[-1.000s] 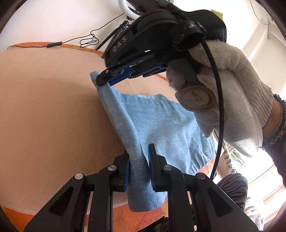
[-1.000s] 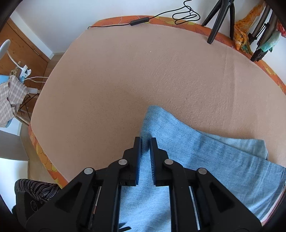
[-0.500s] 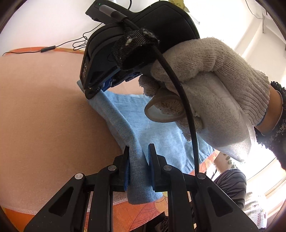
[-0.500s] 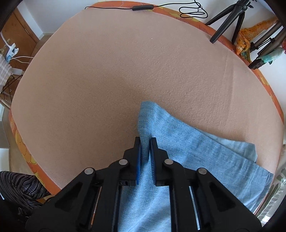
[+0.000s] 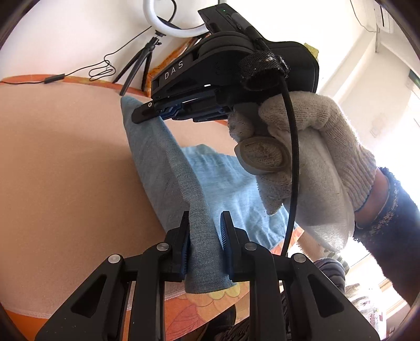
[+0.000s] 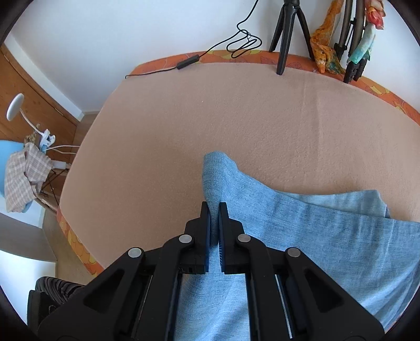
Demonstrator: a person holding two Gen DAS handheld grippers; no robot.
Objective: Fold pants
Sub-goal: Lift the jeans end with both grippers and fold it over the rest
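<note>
A: Where did the pants (image 5: 168, 168) lie, and what held them?

B: The light-blue pants lay at the near right part of a peach blanket (image 6: 210, 118) spread over an orange-patterned bed (image 6: 341, 68). One folded edge was raised off the blanket. The left tongs (image 5: 204, 244) gripped that edge near its lower end; their jaws had just opened slightly, with the cloth between them.

A: And the right tongs (image 6: 214, 230)?

B: Clenched on the same fold near its far corner, cloth pinched between the blue pads (image 6: 221, 249). In the left wrist view they appeared from the side, carried by a hand (image 5: 315, 157) in a white knitted glove; whether the left pad still pressed firmly on the fabric was hard to judge there.

A: Background items?

B: A black tripod (image 6: 286, 34), a looped cable (image 6: 244, 43) and a white ring light (image 5: 170, 23) stood at the bed's far edge.
</note>
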